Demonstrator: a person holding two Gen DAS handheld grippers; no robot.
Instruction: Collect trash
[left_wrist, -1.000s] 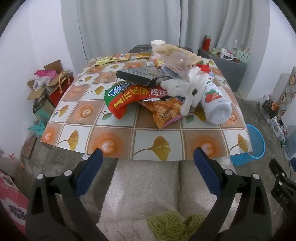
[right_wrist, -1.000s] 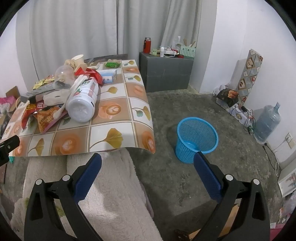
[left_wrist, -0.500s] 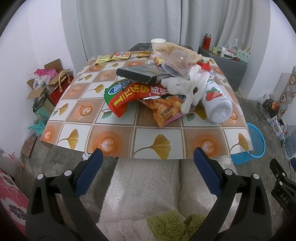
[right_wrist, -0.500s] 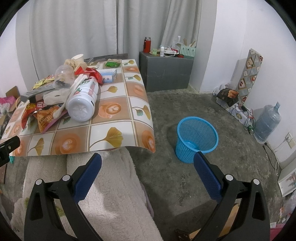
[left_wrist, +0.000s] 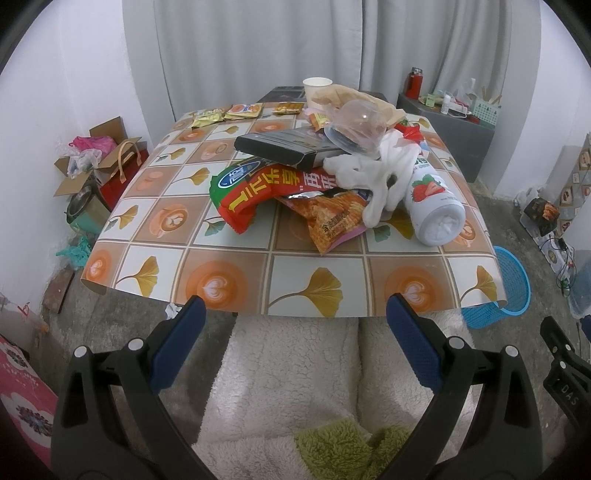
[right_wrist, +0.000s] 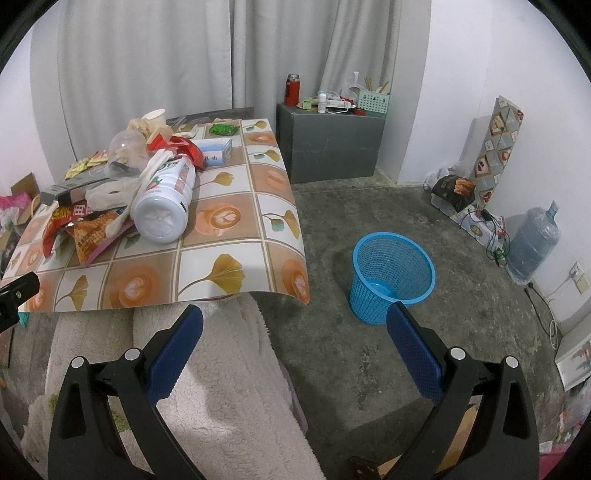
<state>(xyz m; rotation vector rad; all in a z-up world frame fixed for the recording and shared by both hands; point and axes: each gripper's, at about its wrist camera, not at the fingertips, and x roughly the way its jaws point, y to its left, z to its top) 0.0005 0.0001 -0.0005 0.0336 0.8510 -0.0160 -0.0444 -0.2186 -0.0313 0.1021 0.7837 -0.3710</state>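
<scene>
A heap of trash lies on the tiled-pattern table (left_wrist: 221, 284): a red and green snack bag (left_wrist: 258, 192), an orange chip bag (left_wrist: 328, 221), a black flat box (left_wrist: 284, 147), a white glove (left_wrist: 376, 177), a white strawberry bottle (left_wrist: 436, 206) (right_wrist: 166, 199) on its side, a clear plastic cup (left_wrist: 354, 125). A blue mesh bin (right_wrist: 391, 273) (left_wrist: 509, 288) stands on the floor right of the table. My left gripper (left_wrist: 293, 314) is open before the table's near edge. My right gripper (right_wrist: 295, 321) is open, low, between table corner and bin. Both hold nothing.
A person's fleece-covered legs (left_wrist: 295, 376) fill the space under both grippers. Small wrappers (left_wrist: 229, 112) and a paper cup (left_wrist: 317, 86) sit at the table's far side. Cardboard boxes (left_wrist: 96, 166) stand left, a grey cabinet (right_wrist: 332, 147) at the back, a water jug (right_wrist: 532, 243) right.
The left wrist view has shifted slightly: the table and heap sit a little lower and nearer than a second ago. The right gripper's view is unchanged.
</scene>
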